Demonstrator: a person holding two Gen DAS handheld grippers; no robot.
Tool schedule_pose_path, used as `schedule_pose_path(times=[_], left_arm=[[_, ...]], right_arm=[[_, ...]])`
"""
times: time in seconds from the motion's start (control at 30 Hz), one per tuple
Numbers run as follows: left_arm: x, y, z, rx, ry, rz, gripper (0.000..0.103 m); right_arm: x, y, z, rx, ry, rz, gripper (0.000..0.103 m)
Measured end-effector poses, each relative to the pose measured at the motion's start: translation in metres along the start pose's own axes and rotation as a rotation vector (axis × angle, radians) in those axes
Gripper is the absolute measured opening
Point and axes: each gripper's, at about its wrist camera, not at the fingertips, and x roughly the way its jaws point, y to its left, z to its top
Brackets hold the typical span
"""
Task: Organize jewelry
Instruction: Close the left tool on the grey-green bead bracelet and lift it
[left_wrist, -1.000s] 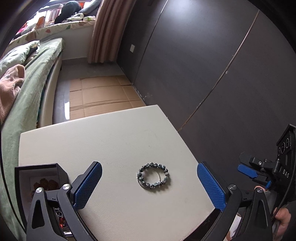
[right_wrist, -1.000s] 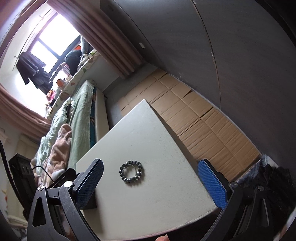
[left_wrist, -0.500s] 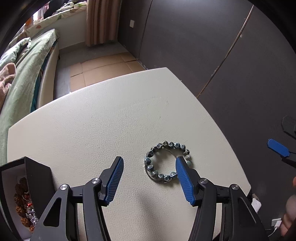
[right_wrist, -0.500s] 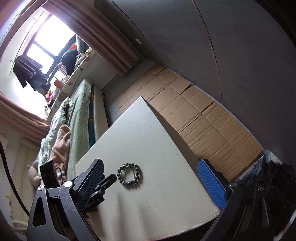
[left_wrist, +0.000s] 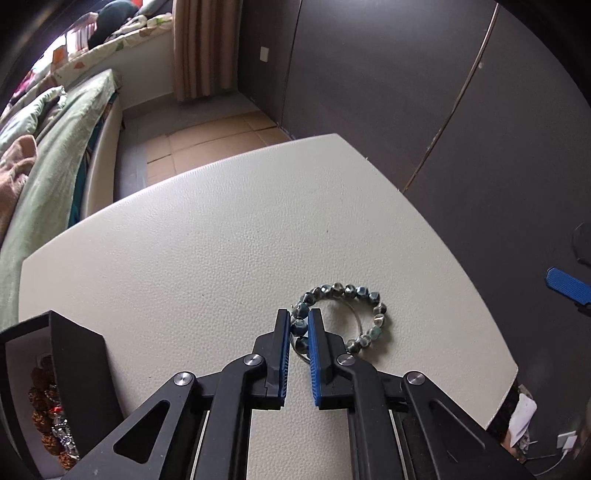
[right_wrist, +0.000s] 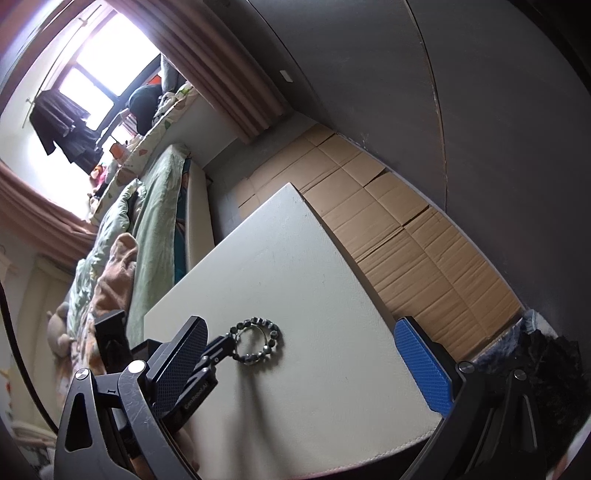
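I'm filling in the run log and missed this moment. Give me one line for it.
step: grasp | left gripper: jaws just closed onto beaded bracelet lying on white table | right gripper: open, empty | black jewelry box: open

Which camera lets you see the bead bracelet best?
The left wrist view. There the bead bracelet is big and close, with the left gripper pinching its near side. In the right wrist view the bracelet looks smaller and its beads show less detail.
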Motion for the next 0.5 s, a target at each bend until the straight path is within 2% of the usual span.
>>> schedule_pose_path(times=[0.3, 0.43, 0.5], left_arm=[[-0.042, 0.009, 0.007, -0.056, -0.085, -0.076, 0.010], [-0.060, 0.016, 0.009, -0.078, -0.122, -0.095, 0.010], [-0.068, 0.020, 0.010, -0.086, -0.136, -0.107, 0.010]], right_arm=[[0.009, 0.011, -0.009, -0.052, 0.036, -0.001, 0.100], [0.021, 0.018, -0.014, -0.075, 0.076, 0.016, 0.086], [0.029, 0.022, -0.017, -0.086, 0.098, 0.020, 0.083]])
